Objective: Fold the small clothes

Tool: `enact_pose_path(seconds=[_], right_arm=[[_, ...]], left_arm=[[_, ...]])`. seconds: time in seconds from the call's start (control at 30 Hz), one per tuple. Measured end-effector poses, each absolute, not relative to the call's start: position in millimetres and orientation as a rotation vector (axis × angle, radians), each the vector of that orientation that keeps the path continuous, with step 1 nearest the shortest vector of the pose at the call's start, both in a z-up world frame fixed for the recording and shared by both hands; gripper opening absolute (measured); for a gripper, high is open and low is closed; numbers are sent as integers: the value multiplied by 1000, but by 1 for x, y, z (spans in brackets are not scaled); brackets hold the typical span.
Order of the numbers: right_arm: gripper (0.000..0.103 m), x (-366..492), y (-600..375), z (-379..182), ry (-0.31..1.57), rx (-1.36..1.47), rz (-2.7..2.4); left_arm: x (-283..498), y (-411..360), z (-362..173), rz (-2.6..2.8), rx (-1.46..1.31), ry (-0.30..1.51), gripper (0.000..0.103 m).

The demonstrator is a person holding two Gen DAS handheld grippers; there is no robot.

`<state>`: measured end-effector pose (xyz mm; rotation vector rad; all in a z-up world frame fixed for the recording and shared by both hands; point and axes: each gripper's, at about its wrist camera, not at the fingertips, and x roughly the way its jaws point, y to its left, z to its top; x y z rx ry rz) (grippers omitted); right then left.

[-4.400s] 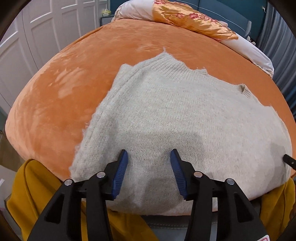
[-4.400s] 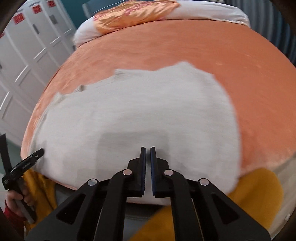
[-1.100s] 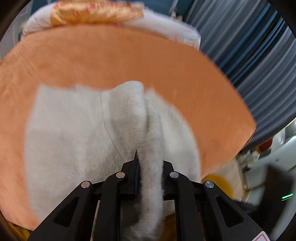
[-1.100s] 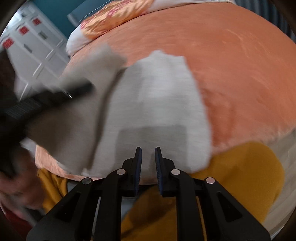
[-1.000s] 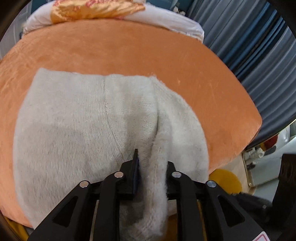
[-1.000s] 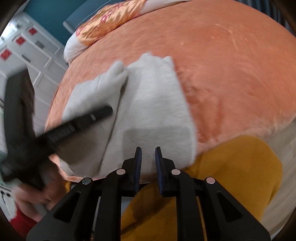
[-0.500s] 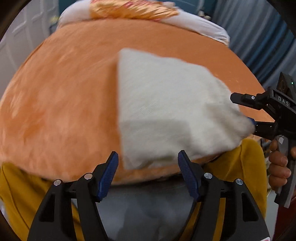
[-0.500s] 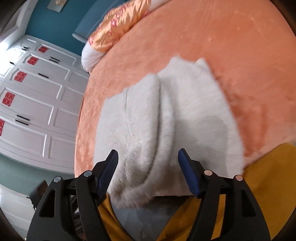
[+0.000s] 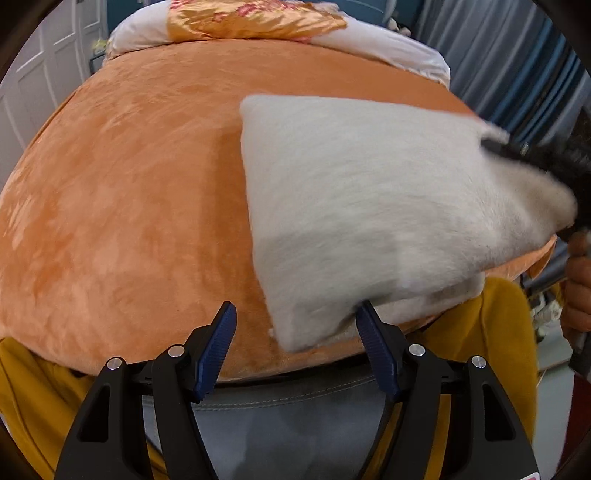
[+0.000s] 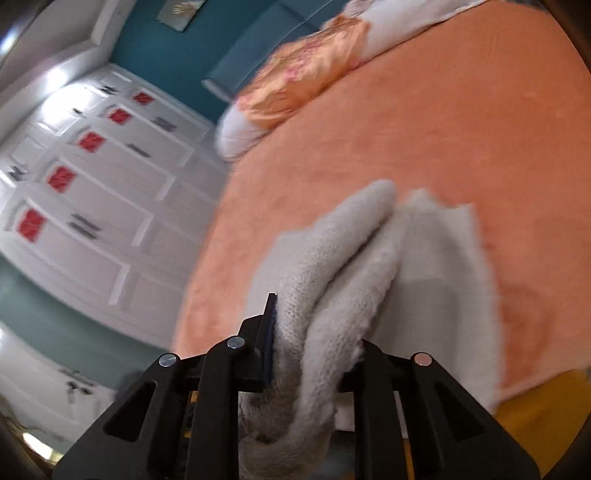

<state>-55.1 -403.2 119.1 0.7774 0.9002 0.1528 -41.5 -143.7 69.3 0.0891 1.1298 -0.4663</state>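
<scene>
A cream knit sweater (image 9: 369, 206) lies folded over on the orange bed cover (image 9: 129, 192), at the bed's near right part. My left gripper (image 9: 295, 332) is open and empty, with the sweater's near corner just above its right finger. My right gripper (image 10: 314, 332) is shut on a thick bunched fold of the sweater (image 10: 332, 280) and lifts that side off the bed. In the left wrist view the right gripper (image 9: 546, 162) shows blurred at the sweater's far right edge.
A gold patterned pillow (image 9: 255, 18) on white bedding lies at the head of the bed. White wardrobe doors (image 10: 85, 192) stand on the left, grey curtains (image 9: 517, 55) on the right. A person in yellow sleeves (image 9: 491, 332) stands at the bed's near edge.
My left gripper has let go of the sweater fold and opened, pulled back to the bed's near edge. My right gripper opened, then shut on the sweater's edge and is lifting it.
</scene>
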Motion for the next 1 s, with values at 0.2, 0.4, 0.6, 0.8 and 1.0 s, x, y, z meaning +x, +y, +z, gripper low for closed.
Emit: enact_pose_path(seconds=[0.2,0.4,0.6,0.8,1.0], right_arm=[[32,-78,-417,72,1014,790,43],[44,-90,-424,124,932,638,-8],[53,-72,-410,99,972,705,94],[10,-50,-399,108,920,699,137],[9,-59,-401,127,855,598,147]], left_arm=[[-43,-157,62,-467,149,1146,65],[-45,-148,110,-510,33,1067,64],[-31,-178,110,-514,39,1032,67],[-23,-201,96,-460,113,1036,67],[-22,-208,86,-429,153,1041,67]])
